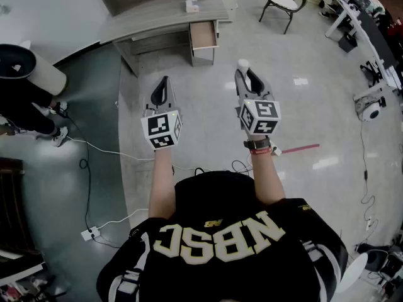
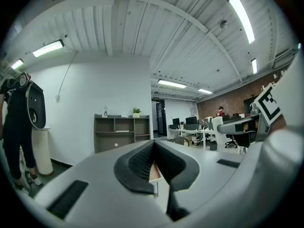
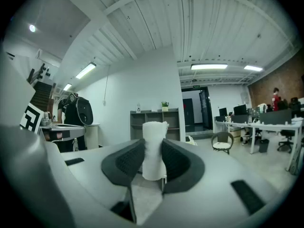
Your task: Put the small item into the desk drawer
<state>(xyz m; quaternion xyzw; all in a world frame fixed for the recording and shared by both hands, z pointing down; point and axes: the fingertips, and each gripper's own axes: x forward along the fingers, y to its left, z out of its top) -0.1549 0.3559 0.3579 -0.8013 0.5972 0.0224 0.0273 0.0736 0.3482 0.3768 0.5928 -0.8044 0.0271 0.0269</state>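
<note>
My right gripper (image 1: 244,71) is held level over the floor and is shut on a small white roll-like item (image 1: 243,63). In the right gripper view the white item (image 3: 153,148) stands upright between the dark pads (image 3: 128,163). My left gripper (image 1: 164,80) is beside it at the left, its jaws shut with nothing in them; in the left gripper view the left gripper's (image 2: 153,148) pads meet. Ahead stands a grey desk (image 1: 157,19) with its wooden drawer (image 1: 203,35) pulled open. Both grippers are well short of it.
A small box (image 1: 192,5) lies on the desk top. A person in black (image 1: 19,87) stands at the left by a white cylinder. Cables (image 1: 94,148) trail over the floor. A chair (image 1: 283,2) and office desks are at the far right. A shelf unit (image 3: 154,122) lines the back wall.
</note>
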